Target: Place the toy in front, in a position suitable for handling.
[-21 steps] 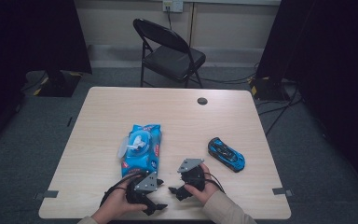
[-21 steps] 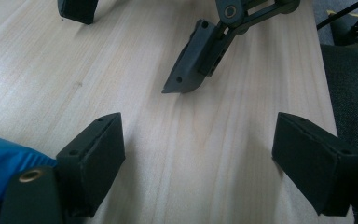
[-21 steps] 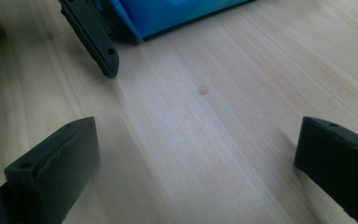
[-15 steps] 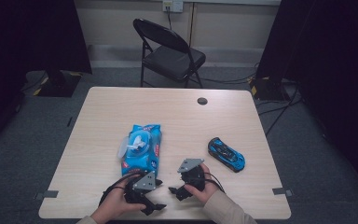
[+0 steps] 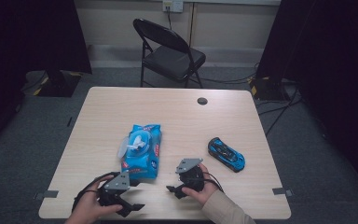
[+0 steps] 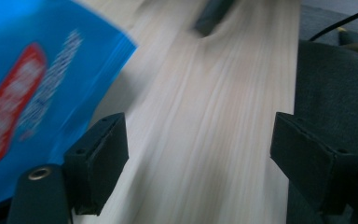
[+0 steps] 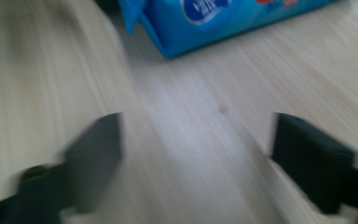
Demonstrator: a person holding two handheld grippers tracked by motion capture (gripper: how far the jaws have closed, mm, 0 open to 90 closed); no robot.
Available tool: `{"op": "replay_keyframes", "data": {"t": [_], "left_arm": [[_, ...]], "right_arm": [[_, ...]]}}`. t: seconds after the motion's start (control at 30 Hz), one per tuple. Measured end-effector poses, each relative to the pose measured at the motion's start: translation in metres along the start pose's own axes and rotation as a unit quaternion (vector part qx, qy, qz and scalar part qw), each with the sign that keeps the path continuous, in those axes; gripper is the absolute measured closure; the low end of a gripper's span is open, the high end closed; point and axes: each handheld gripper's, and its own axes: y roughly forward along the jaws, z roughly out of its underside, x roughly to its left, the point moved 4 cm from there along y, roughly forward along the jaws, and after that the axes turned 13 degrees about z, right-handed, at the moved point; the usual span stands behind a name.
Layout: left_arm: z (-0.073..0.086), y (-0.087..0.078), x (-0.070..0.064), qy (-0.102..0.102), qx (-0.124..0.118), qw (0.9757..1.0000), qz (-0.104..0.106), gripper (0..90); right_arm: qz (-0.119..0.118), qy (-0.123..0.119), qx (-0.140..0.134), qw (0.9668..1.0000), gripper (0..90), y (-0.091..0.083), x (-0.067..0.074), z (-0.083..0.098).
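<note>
**Both tongs empty, wipes pack sitting just past the left one**

So right at the near edge of the surface [image 5: 242, 116] you've got both hands. The left tongs [image 5: 131, 208] sit low by the front edge, jaws spread wide with nothing but bare wood between them. The right tongs [image 5: 173, 190] are a bit further in and toward the middle, jaws also apart and empty, pointing left-ish toward the pack.

The thing that matters: the blue wipes pack [image 5: 141, 150] lies just beyond the left tongs and up-left of the right ones. Its long axis runs roughly away from the person, tilted a touch to the right at the far end, with the white flap lid near the middle. Its near short end is closest to the left tongs; in the left gripper view the pack [image 6: 32, 88] is off to the left of the jaws, not between them. In the right gripper view the pack's corner [image 7: 223, 23] is ahead, well clear of the jaws. My guess is the left hand is better placed to reach it.

Further right there's a blue toy car [image 5: 226, 154], apart from everything. Beyond the surface: a black folding chair [image 5: 168, 49], grey carpet, cables, dark curtains either side.
</note>
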Motion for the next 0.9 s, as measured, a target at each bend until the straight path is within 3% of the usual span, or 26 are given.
{"op": "replay_keyframes", "data": {"t": [0.07,0.1,0.13,0.17,0.2,0.23,0.3,0.37,0.4,0.53,0.7,0.8,0.9], "left_arm": [[0.005,-0.01,0.003,-0.002,0.007,0.9997,-0.023,19.2],[0.005,-0.01,0.003,-0.002,0.007,0.9997,-0.023,19.4],[0.009,-0.017,0.008,-0.009,0.011,0.9992,-0.037,19.4],[0.011,-0.022,0.012,-0.014,0.011,0.9986,-0.049,19.4],[0.011,-0.022,0.012,-0.014,0.011,0.9986,-0.049,19.6],[0.013,-0.026,0.015,-0.02,0.014,0.9981,-0.057,20.4],[0.017,-0.034,0.022,-0.032,0.006,0.998,-0.054,27.7],[0.018,-0.036,0.023,-0.034,0.01,0.9975,-0.061,22.0],[0.021,-0.043,0.027,-0.031,0.028,0.9961,-0.078,19.8],[0.025,-0.045,0.038,-0.05,0.003,0.9949,-0.088,20.4],[0.022,-0.036,0.05,-0.062,-0.008,0.9949,-0.079,19.0],[0.017,-0.032,0.054,-0.061,-0.01,0.995,-0.078,18.7],[0.014,-0.032,0.058,-0.06,-0.005,0.995,-0.08,19.0]], "right_arm": [[-0.009,0.0,-0.01,0.9999,20.4,-0.003,0.004,-0.007],[-0.013,0.002,-0.017,0.9998,20.2,-0.005,0.006,-0.011],[-0.018,0.005,-0.023,0.9996,11.3,-0.006,0.007,-0.015],[-0.022,0.006,-0.024,0.9994,9.9,-0.006,0.008,-0.017],[-0.022,0.006,-0.024,0.9994,9.9,-0.006,0.008,-0.017],[-0.027,0.005,-0.024,0.9993,18.0,-0.003,0.009,-0.022],[-0.028,0.006,-0.025,0.9993,13.1,0.001,0.011,-0.024],[-0.031,0.005,-0.024,0.9992,16.3,0.004,0.013,-0.025],[-0.037,0.0,-0.02,0.9991,13.8,0.009,0.017,-0.027],[-0.047,0.003,-0.018,0.9987,14.7,0.018,0.022,-0.032],[-0.044,-0.004,-0.015,0.9989,14.8,0.026,0.02,-0.039],[-0.042,0.008,-0.013,0.999,16.3,0.031,0.017,-0.042],[-0.036,0.006,-0.011,0.9993,18.6,0.034,0.014,-0.044]]}}
